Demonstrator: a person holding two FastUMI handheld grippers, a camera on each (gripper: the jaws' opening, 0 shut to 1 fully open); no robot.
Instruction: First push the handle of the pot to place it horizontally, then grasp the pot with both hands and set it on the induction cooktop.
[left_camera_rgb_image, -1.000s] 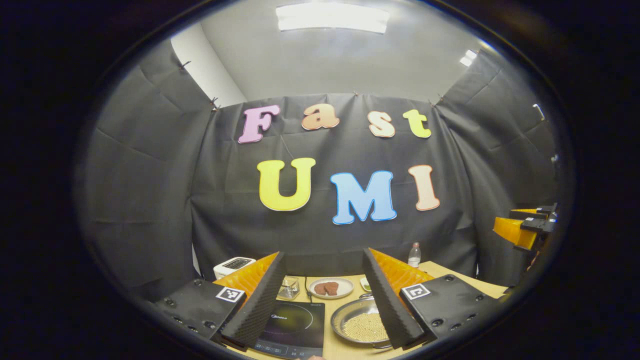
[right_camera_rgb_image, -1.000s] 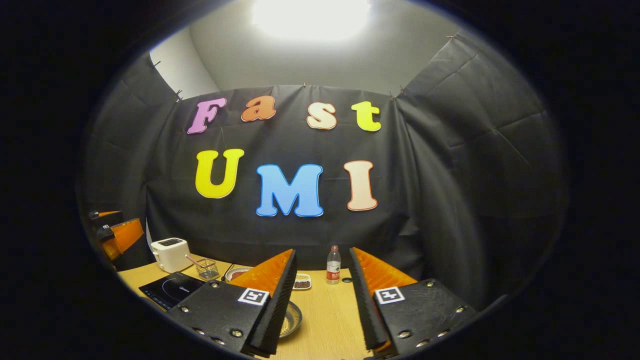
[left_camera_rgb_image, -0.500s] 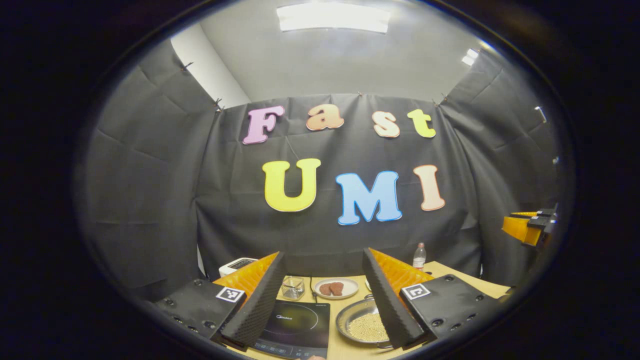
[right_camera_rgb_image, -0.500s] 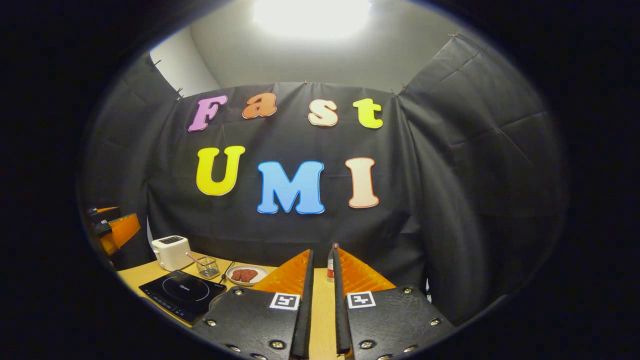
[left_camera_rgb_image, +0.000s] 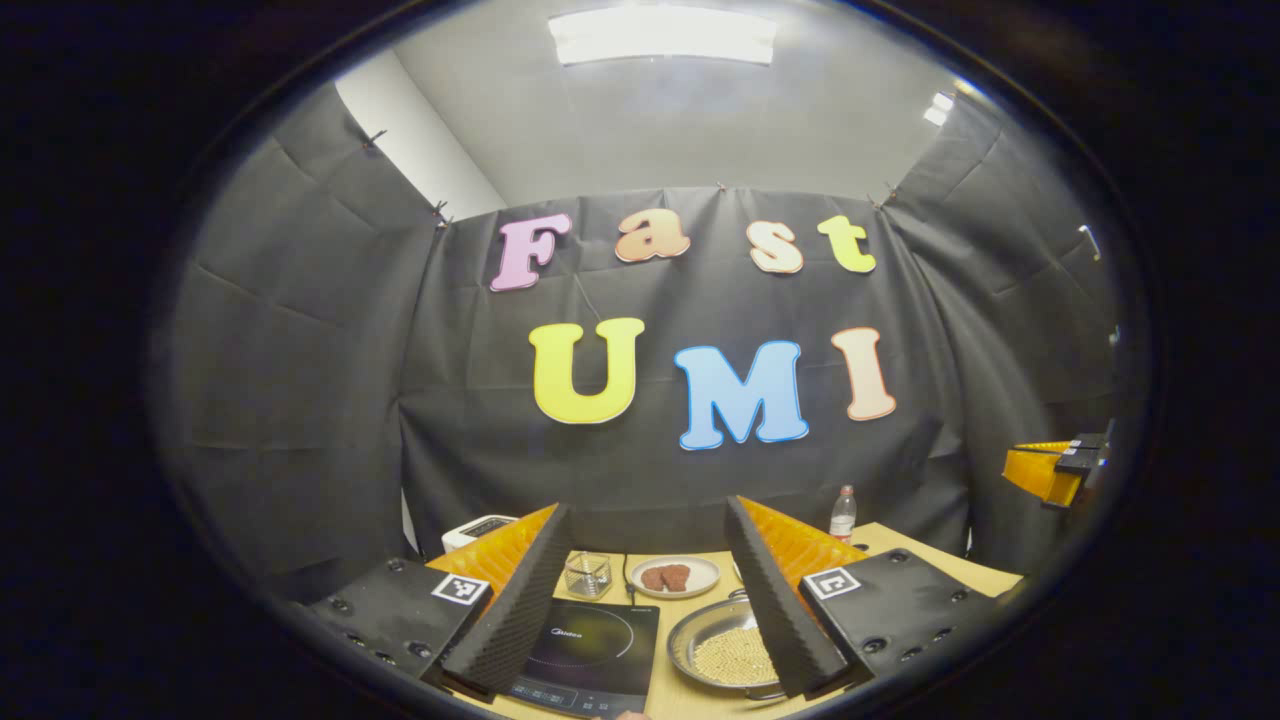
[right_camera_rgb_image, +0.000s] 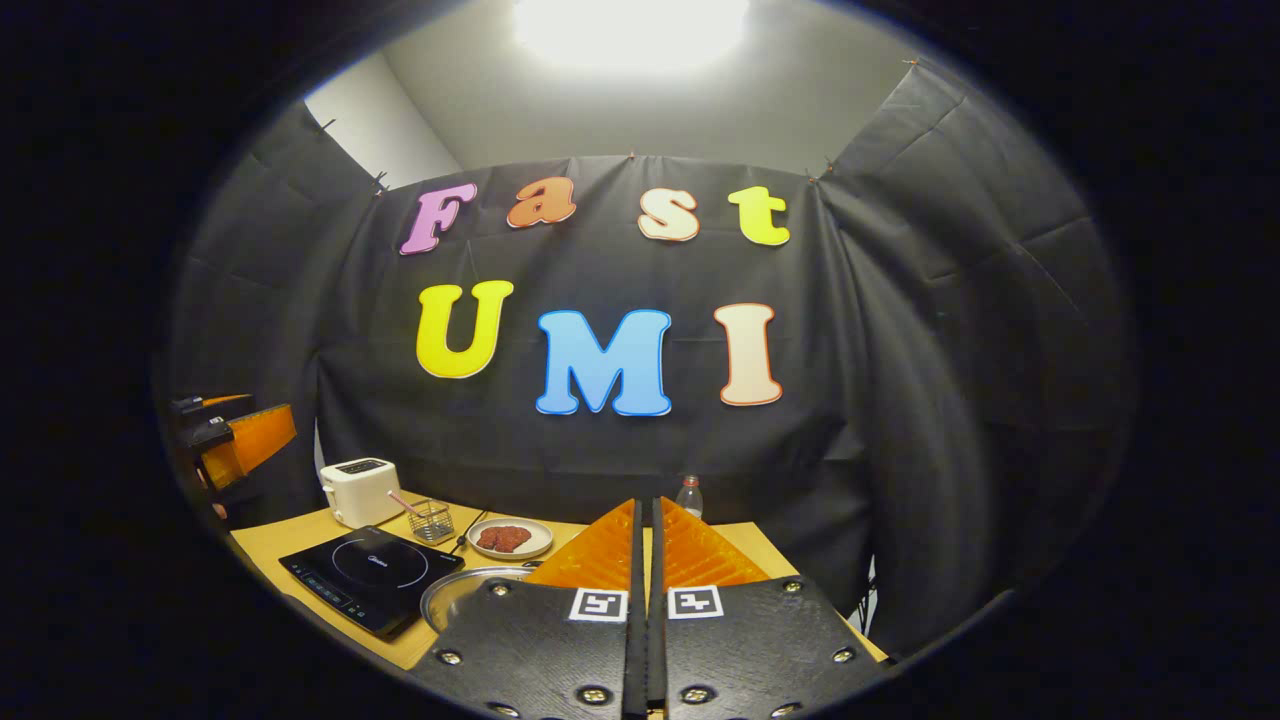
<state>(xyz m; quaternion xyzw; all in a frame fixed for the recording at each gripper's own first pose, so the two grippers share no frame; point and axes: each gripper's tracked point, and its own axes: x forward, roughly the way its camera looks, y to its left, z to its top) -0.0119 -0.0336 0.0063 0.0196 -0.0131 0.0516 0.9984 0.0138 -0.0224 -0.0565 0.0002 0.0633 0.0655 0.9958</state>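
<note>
A shallow metal pot (left_camera_rgb_image: 722, 648) holding small pale grains sits on the wooden table (left_camera_rgb_image: 900, 545), just right of the black induction cooktop (left_camera_rgb_image: 590, 645). My left gripper (left_camera_rgb_image: 645, 508) hovers open above both, and its right finger covers the pot's right side. In the right gripper view the pot's rim (right_camera_rgb_image: 465, 592) peeks out left of my right gripper (right_camera_rgb_image: 646, 502). That gripper is shut with nothing between its fingers. The cooktop (right_camera_rgb_image: 362, 570) lies further left there.
At the back of the table stand a white toaster (right_camera_rgb_image: 357, 491), a small wire basket (right_camera_rgb_image: 430, 519), a plate of brown food (right_camera_rgb_image: 509, 538) and a water bottle (left_camera_rgb_image: 843, 513). Each view catches the other gripper (left_camera_rgb_image: 1058, 470) (right_camera_rgb_image: 232, 446) at its side edge.
My right gripper has closed from open to fully shut and turned slightly, bringing the cooktop and pot rim more into its view. The left gripper has barely moved.
</note>
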